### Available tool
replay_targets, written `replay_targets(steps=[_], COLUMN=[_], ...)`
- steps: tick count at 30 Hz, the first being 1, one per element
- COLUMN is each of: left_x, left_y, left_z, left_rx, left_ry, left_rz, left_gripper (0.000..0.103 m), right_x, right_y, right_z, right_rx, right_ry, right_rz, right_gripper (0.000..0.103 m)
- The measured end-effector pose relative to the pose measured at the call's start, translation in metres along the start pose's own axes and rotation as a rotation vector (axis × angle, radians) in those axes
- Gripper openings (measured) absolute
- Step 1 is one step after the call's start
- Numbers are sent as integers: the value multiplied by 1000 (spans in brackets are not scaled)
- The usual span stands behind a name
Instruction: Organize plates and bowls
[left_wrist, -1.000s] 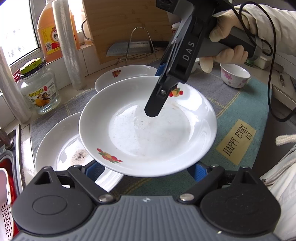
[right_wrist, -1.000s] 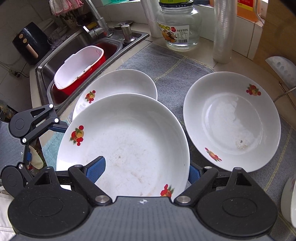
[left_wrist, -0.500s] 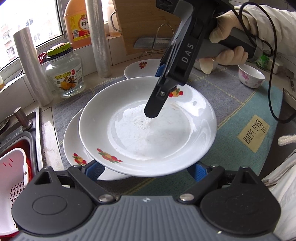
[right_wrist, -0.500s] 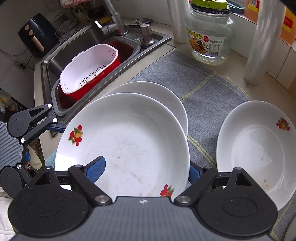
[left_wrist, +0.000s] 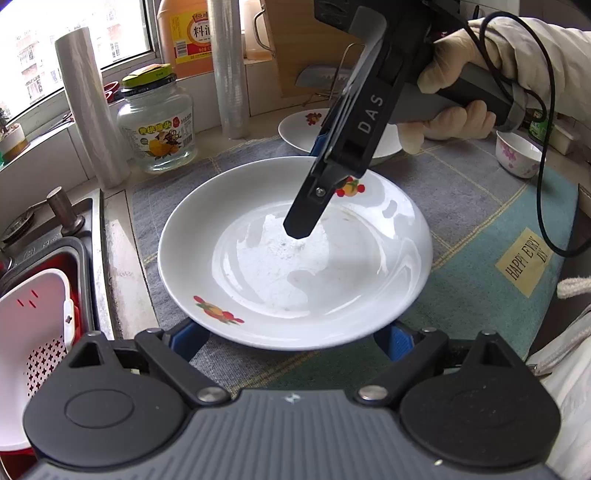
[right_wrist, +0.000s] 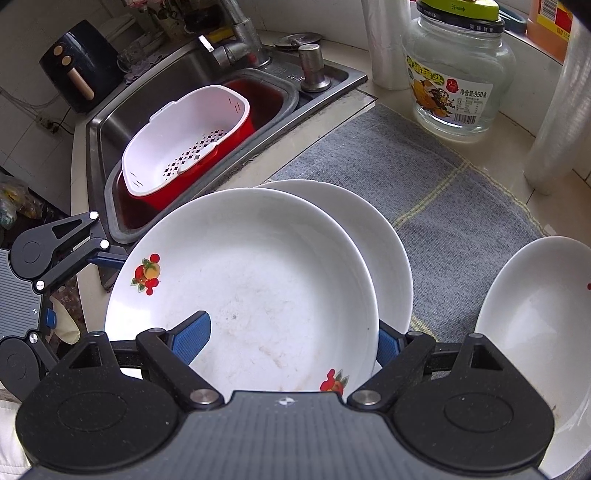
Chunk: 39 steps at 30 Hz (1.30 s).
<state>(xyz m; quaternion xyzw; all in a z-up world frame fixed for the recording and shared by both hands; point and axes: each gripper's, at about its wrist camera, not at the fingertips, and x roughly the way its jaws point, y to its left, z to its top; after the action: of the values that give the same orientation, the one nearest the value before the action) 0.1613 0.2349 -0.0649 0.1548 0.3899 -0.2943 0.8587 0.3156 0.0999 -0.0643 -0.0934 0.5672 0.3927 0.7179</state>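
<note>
Plate (right_wrist: 243, 291) w/ R gripper (left_wrist: 306, 221) angled down, finger inside rim.

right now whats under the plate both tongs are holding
A second white plate lies directly under the held plate, its rim showing past the far edge, on the grey mat. Its middle is covered.

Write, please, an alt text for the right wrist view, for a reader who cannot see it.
A white plate with fruit prints is held by the right gripper, one blue jaw over its inner face, the other beneath, just above a second white plate on the grey mat. Behind is a sink with a white colander; the left gripper is at the plate's far rim.
</note>
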Motion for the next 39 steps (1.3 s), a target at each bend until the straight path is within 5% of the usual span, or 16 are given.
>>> replay_targets(steps=[22, 39], left_x=[20, 19], left_y=[11, 16], left_z=[11, 11], left_rx=[17, 17], left_ry=[101, 106], left_rz=[9, 17], left_gripper=[95, 95], right_x=[5, 17], right_y=[-6, -1], right_z=[2, 9], right_rx=[24, 24], right_ry=[-1, 10], right_rz=[-24, -29], right_gripper=[92, 100])
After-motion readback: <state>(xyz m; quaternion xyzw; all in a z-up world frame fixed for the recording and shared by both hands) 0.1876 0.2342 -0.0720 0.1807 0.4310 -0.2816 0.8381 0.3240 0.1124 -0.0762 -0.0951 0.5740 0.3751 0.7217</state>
